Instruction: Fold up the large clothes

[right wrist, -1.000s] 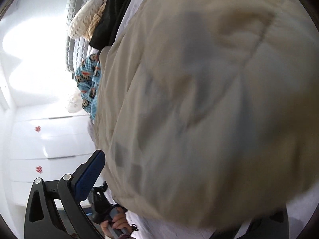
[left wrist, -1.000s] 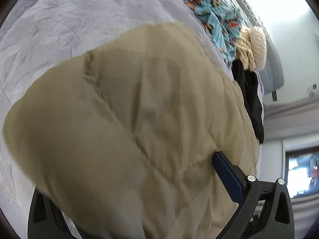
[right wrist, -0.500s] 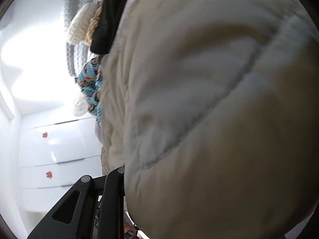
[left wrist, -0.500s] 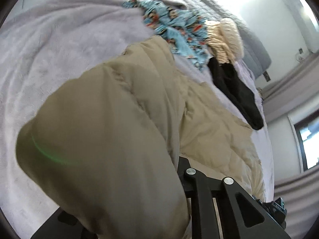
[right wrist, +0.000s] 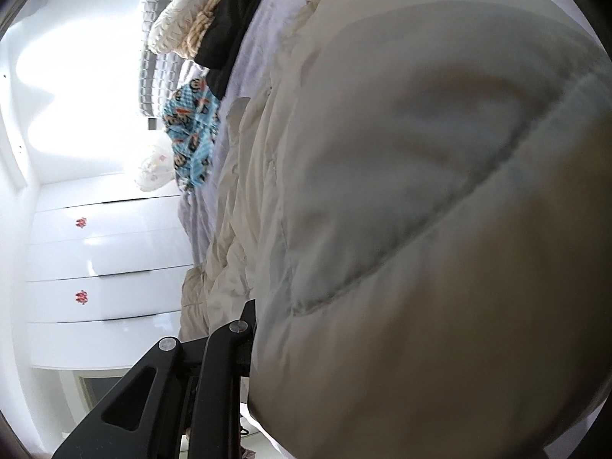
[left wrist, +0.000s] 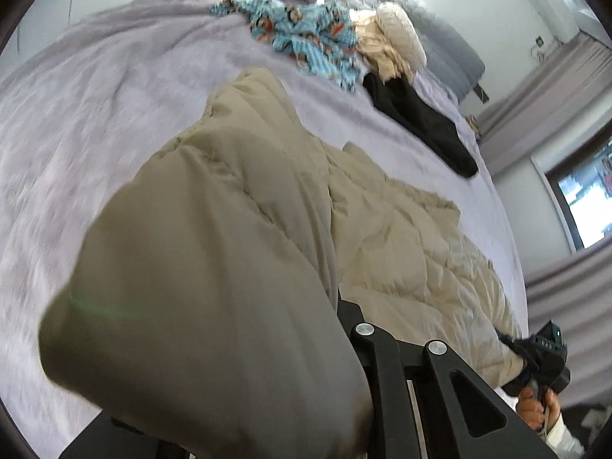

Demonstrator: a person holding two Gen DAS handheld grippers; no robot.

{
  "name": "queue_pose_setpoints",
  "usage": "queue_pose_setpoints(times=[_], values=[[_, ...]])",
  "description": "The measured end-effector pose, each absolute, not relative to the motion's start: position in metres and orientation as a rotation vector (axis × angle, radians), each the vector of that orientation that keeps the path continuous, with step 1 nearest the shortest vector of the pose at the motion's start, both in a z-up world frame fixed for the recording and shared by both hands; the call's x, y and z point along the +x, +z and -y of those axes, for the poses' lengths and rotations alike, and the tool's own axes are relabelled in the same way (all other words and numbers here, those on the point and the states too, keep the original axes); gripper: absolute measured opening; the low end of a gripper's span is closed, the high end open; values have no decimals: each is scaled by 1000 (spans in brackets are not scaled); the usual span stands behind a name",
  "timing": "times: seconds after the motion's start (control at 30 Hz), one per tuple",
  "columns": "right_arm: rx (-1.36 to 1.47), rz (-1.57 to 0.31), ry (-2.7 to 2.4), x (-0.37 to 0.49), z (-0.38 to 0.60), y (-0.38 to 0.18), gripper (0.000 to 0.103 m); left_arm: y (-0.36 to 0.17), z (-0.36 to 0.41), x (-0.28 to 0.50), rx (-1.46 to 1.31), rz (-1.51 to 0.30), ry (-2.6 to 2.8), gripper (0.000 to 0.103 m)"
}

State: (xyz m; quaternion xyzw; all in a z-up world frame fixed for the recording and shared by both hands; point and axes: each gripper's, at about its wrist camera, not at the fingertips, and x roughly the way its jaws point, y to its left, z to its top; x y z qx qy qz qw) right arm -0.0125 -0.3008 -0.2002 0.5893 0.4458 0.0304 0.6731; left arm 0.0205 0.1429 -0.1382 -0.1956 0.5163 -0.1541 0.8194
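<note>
Left tool [left wrist: 336,306] half-buried in quilted jacket [left wrist: 229,237]

Beige padded jacket [left wrist: 237,252] bulging up, blocking view ahead of both grippers. Bare stretch of grey bedspread [left wrist: 95,122] lying open to its left. Far end crowding: blue patterned garment [left wrist: 306,38], cream knit [left wrist: 397,34], black garment [left wrist: 420,122] lying side by side. White drawers [right wrist: 103,264] standing beyond bed edge.
</note>
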Motion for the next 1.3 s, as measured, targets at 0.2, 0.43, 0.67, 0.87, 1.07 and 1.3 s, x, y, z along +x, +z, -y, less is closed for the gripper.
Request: queue_pose_setpoints(times=[0.2,0.43,0.67,0.87,1.07,1.3], values=[[1304,-1061,-29,-66,279,-195,23,-154,-170,-41,-409,-1215,-376,18],[1299,-1121,-126,-83,272,-219,27,-179,-194,-78,-400,-1313,-307,32],[1288,-1181,-117,-108,285,-220,36,-164,-221,-100,-401,-1300,-175,36],[1154,-1267,-107,-128,286,-199,44,-146,-240,-113,-333,-1277,-53,36],[977,-1332,-71,-127,275,-170,46,-138,-266,-115,-331,-1268,56,36],[842,-1410,110,-128,238,-142,46,-136,-243,-107,-274,-1315,64,36]])
